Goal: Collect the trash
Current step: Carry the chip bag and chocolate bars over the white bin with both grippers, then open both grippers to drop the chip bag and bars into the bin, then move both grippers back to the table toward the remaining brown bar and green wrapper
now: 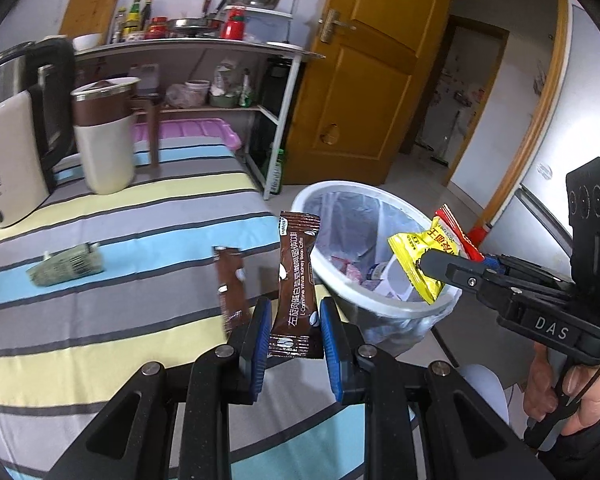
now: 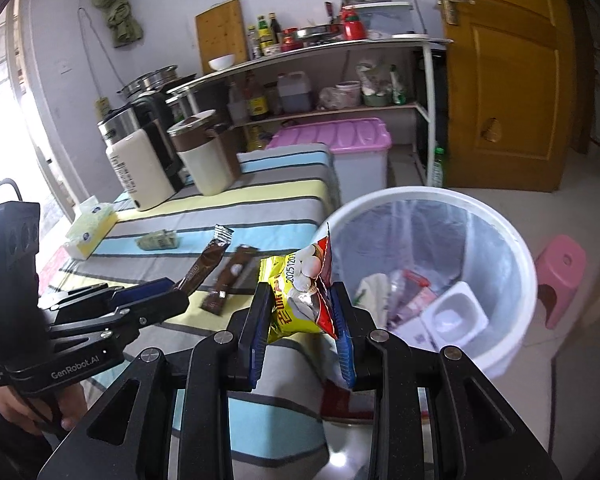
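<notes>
Trash is in both grippers at this moment; the left gripper [image 1: 294, 320] has its 2 blue-padded fingers [image 1: 260, 332] pressed against the lower end of a brown coffee sachet [image 1: 294, 280], the gap between them only as wide as the sachet, which stands upright above the striped tablecloth [image 1: 100, 320] just beside the bin's near rim. The right gripper [image 2: 302, 316] grips a crumpled yellow and red snack wrapper [image 2: 300, 292] the same way, partly closed, the pads squeezing both sides of the packet; in the left wrist view this wrapper [image 1: 424, 256] hangs over the rim of the white trash bin [image 1: 380, 308], while in the right wrist view it sits at the table edge with the bin [image 2: 512, 280] just behind and to the right.

The bin is lined with a clear bag and stands on the floor against the table's side; inside it lie a white plastic cup [image 2: 456, 312] and several other scraps too jumbled to tell apart.

On the tablecloth a 2nd brown sachet [image 1: 230, 284] lies flat near the held one; farther left lies a small green packet [image 1: 66, 270]. A cream and brown canister [image 1: 104, 136] and a white appliance [image 1: 8, 160] stand at the table's far end, well apart from the trash; a pink stool [image 2: 560, 276] sits on the floor beyond the bin. A hand [image 1: 572, 396] grips the right gripper's handle.
</notes>
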Tool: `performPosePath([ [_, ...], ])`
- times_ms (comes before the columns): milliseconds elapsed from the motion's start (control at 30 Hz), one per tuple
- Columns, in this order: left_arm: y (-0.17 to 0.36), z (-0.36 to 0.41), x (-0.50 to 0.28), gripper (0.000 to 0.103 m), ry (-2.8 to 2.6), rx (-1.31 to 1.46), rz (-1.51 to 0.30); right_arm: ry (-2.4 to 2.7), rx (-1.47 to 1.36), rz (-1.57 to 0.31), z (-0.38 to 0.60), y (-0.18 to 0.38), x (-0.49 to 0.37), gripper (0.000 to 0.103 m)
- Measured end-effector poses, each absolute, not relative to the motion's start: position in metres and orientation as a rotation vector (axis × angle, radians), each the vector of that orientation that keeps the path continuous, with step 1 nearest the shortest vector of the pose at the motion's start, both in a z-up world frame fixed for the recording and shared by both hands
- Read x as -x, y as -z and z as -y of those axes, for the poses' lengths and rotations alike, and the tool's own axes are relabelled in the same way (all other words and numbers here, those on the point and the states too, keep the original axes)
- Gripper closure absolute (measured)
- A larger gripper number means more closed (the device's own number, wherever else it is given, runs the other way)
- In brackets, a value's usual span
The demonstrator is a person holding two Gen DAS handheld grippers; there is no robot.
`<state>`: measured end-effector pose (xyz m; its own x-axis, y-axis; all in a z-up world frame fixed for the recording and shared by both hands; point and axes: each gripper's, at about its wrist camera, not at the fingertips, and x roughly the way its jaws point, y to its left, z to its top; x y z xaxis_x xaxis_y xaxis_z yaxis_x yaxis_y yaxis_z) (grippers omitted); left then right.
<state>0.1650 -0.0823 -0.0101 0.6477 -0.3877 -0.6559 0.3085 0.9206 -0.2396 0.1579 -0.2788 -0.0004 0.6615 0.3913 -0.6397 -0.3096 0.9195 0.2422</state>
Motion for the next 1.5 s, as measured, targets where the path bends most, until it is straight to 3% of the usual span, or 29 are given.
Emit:
performPosePath([
  [900, 0.032, 0.178, -0.231, 0.078, 0.581, 0.02, -0.851, -0.19, -0.164, -0.835, 0.347, 0.037, -0.185, 0.071],
  [1500, 0.019, 0.139, -0.206, 0.077, 0.527, 0.073, -0.793, -0.225, -0.186, -0.784, 0.337, 0.021, -0.164, 0.071],
])
